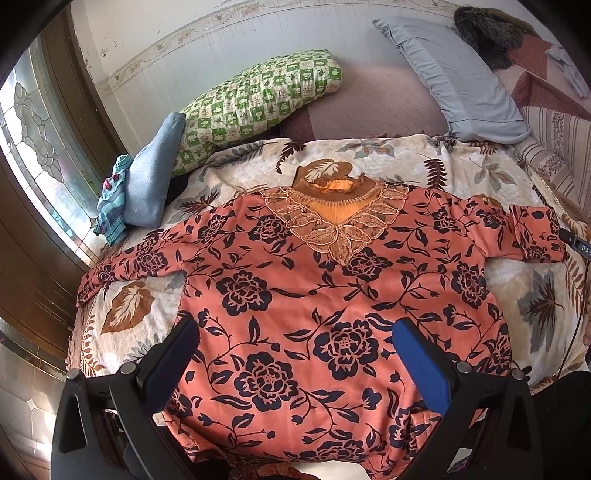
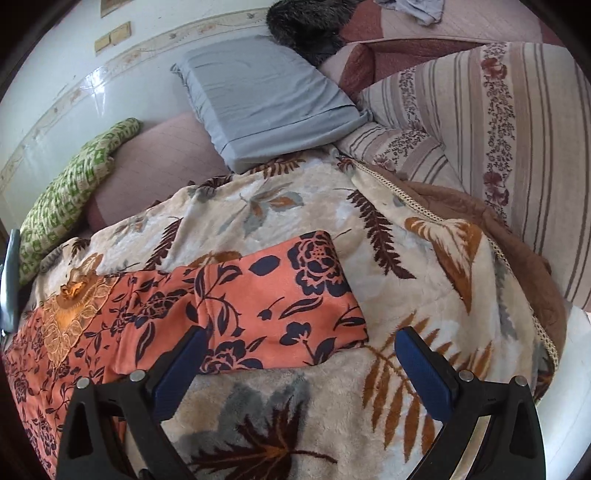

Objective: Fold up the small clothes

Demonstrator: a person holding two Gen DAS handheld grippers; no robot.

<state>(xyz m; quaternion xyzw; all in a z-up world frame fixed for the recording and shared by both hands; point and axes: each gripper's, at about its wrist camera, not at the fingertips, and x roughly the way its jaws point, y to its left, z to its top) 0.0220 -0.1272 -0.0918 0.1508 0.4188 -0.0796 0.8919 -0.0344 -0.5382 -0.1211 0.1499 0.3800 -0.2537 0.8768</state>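
Here, spread flat and face up on a bed: a coral blouse (image 1: pixel 332 295) with dark navy flowers and a lace-trimmed neckline (image 1: pixel 334 225), sleeves stretched out to either side. Beneath it, a cream plush blanket (image 1: pixel 125 306) printed with brown and grey leaves, covering the near part of the bed. Farther back, a green-and-white checked pillow (image 1: pixel 255 103) and a grey-blue pillow (image 1: pixel 454 77) against a pale wall with a patterned border strip (image 1: pixel 177 40). At the left edge, folded blue clothes (image 1: pixel 147 184) beside a leaded-glass window (image 1: pixel 33 122) in a dark wooden frame. On the right, striped floral bedding (image 2: pixel 517 140) and a dark furry item (image 2: pixel 306 26) near the top.

Left hand-held gripper (image 1: pixel 295 338) poised over the blouse's lower body, blue-padded fingers wide apart, nothing clamped. Right hand-held gripper (image 2: pixel 301 343) just beside the end of the blouse's right sleeve (image 2: pixel 295 295), fingers likewise spread apart and empty.
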